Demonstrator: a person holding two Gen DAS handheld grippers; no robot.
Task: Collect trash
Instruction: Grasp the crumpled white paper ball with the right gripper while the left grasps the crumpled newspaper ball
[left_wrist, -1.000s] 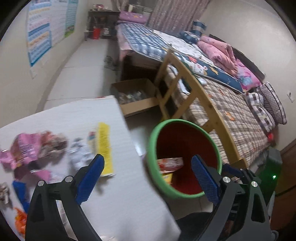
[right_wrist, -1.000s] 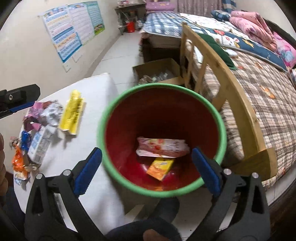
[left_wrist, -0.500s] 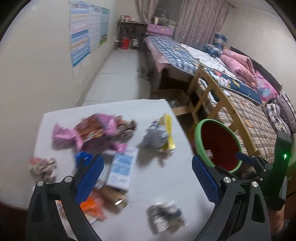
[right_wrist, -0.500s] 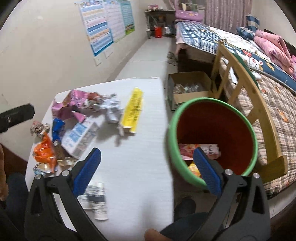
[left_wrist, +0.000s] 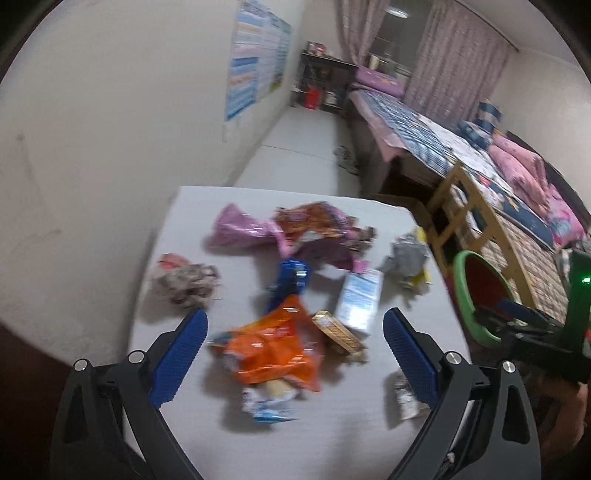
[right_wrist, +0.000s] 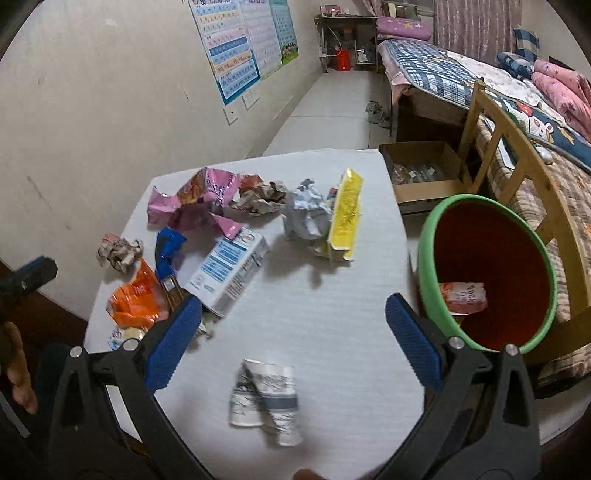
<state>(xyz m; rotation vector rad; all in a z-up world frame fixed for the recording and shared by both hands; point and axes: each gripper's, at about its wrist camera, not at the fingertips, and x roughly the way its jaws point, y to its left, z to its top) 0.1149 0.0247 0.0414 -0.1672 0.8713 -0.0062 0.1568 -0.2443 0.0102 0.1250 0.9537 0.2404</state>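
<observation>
Trash lies scattered on a white table (right_wrist: 332, 325). My left gripper (left_wrist: 293, 360) is open above an orange wrapper (left_wrist: 275, 345), with a blue wrapper (left_wrist: 290, 282), a white-and-blue carton (left_wrist: 360, 301) and a pink bag (left_wrist: 258, 230) beyond. My right gripper (right_wrist: 293, 349) is open over a crumpled grey-white wrapper (right_wrist: 266, 400). The carton (right_wrist: 229, 271), a yellow wrapper (right_wrist: 345, 212) and a grey crumpled ball (right_wrist: 308, 214) lie further back. A red bin with a green rim (right_wrist: 424, 251) stands right of the table and holds a red-white packet (right_wrist: 463, 297).
A wooden bed frame (right_wrist: 517, 155) and a cardboard box (right_wrist: 424, 173) stand beyond the bin. A wall with posters (right_wrist: 240, 48) runs along the left. A crumpled paper ball (left_wrist: 184, 282) lies near the table's left edge. A hand (right_wrist: 16, 373) shows at the lower left.
Both grippers have swung left from over the bin to above the table's trash. They stay open and hold nothing.
</observation>
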